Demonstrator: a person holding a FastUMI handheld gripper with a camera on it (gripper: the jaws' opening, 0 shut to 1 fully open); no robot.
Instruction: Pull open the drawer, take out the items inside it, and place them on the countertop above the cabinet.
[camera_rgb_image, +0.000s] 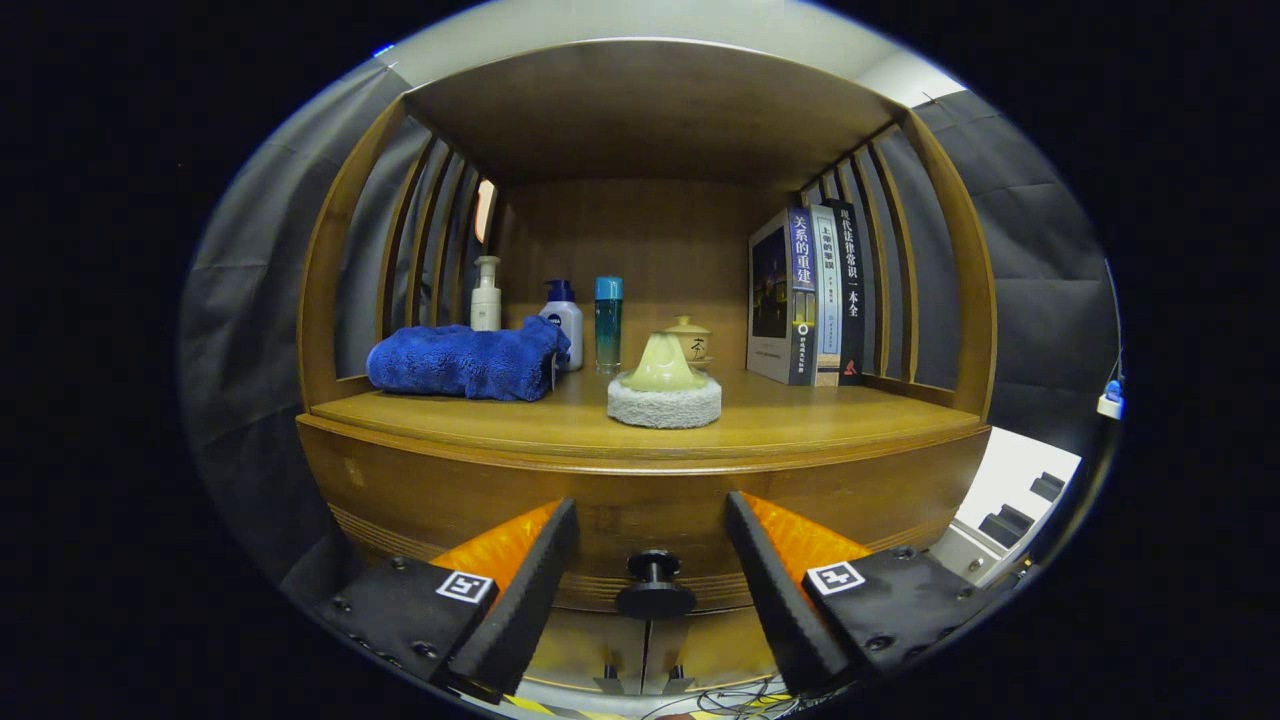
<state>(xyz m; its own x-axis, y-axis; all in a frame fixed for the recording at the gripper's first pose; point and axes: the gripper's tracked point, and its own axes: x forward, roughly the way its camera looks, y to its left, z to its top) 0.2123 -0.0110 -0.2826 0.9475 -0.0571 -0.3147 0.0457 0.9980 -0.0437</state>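
- The hand-held gripper (652, 540) stands wide open, its two fingers spread apart and pressing on nothing; it faces the front of a wooden cabinet (420, 480).
- The drawer (650, 500) is shut, its front flush with the cabinet just under the table edge; its dark round knob (655, 585) sits between the fingers, a little ahead of them, touched by neither; what lies inside the drawer cannot be seen.
- The table (800, 415) above the drawer is a wooden top set within a slatted wooden surround with a roof board over it.
- On the left of the table lies a folded blue towel (465, 362); behind it, at the far wall, stand a pale pump bottle (486, 295), a white bottle with a dark blue pump (562, 320) and a teal tube-shaped bottle (608, 322), in a row from left to right.
- Near the middle, towards the near edge, a pale green cone-shaped piece (662, 365) rests on a round grey pad (664, 403); just behind it stands a small lidded ceramic cup (689, 338).
- On the right, three books (812, 295) stand upright side by side against the slatted side wall, spines facing out.
- Below the drawer, two cabinet doors (600, 645) meet at a seam under the knob; some cables (730, 700) lie on the floor in front.
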